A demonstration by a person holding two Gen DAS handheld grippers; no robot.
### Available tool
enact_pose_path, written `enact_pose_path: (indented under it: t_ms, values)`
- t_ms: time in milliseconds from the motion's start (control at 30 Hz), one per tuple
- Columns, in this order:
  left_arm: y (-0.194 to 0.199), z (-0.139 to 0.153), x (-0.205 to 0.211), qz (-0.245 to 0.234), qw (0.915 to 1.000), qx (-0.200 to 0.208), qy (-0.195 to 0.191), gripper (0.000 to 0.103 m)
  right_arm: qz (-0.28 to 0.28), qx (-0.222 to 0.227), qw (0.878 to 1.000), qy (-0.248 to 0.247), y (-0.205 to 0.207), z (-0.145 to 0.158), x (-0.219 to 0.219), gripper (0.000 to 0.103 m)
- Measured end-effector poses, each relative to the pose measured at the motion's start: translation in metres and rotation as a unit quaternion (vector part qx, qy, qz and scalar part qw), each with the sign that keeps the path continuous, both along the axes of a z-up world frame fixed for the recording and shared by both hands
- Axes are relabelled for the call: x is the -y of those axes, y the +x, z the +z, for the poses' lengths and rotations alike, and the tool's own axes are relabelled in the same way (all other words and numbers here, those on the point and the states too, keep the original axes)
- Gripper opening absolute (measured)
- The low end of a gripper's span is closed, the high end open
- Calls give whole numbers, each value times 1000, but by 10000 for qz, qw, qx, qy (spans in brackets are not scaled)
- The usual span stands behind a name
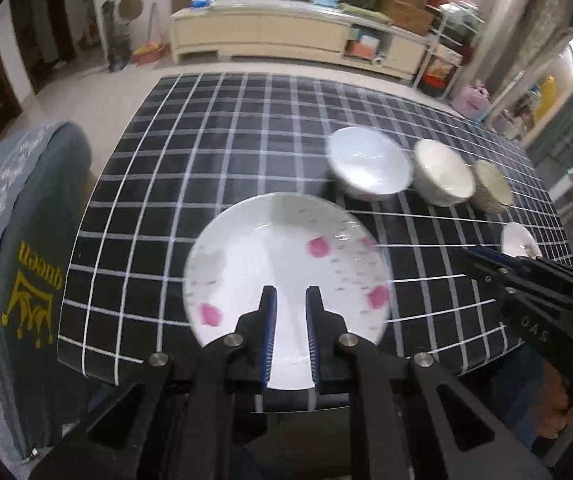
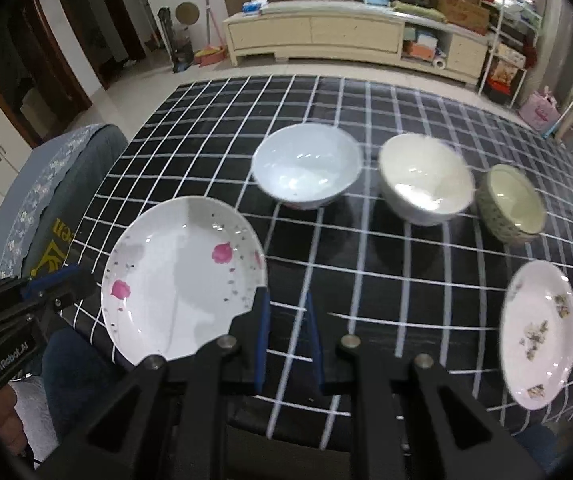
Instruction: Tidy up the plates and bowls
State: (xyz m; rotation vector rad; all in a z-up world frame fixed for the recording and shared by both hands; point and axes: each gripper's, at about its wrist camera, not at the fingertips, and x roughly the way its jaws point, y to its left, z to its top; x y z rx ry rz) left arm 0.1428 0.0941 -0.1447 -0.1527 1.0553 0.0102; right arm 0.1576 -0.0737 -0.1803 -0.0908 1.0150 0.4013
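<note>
1. We are holding the fingers (image 1: 269, 312) of the left gripper (image 1: 289, 300) spread apart with nothing between them, hovering over the near edge of the pink-flowered plate (image 1: 282, 252); whether they are touching its rim we cannot tell.
2. We are keeping the right gripper (image 2: 286, 312) spread as well, its fingers (image 2: 264, 320) hanging above bare tablecloth (image 2: 214, 120), just beside the pink-flowered plate's right edge and pinching nothing.
3. We are judging the task as barely begun: nothing is stacked, and every dish is sitting apart on the table.
4. We are seeing three bowls in a row further back: the pale blue-white bowl (image 2: 306, 166), the white bowl (image 2: 426, 178) to its right, and the small patterned bowl (image 2: 512, 204) at the far right.
5. We are seeing two plates nearer us: the pink-flowered one on the left and the small brown-flowered plate (image 2: 540, 334) well apart on the right, close to the table's near edge.
6. We are finding all the bowls and both plates empty, showing only glaze and reflected light inside.
7. We are reckoning what is left as bringing the two plates together and nesting the three bowls, probably smaller into larger.
8. We are noting a covered chair (image 1: 26, 240) to the left of the table.
</note>
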Motion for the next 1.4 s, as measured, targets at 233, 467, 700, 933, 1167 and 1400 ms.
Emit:
enact_pose_path:
  t_ms: [233, 467, 700, 933, 1167, 1400]
  values:
    - [1, 30, 66, -570, 9979, 293, 91, 13, -277, 271, 9992, 46, -10, 23, 47, 35]
    - [8, 51, 121, -986, 9940, 466, -49, 17, -649, 387, 9971, 81, -14, 40, 106, 48]
    - [24, 58, 185, -1440, 9889, 364, -51, 19, -1007, 371, 9942, -4, -11, 44, 161, 53]
    - [46, 46, 226, -1648, 9861, 91, -210, 24, -1291, 325, 9910, -175, -1, 48, 208, 58]
    - [76, 26, 263, -1787, 9820, -379, -484, 26, -1700, -214, 9842, -443, 24, 27, 264, 60]
    - [107, -11, 300, -1862, 9759, -951, -631, 26, -1953, -833, 9766, -341, 50, -6, 306, 60]
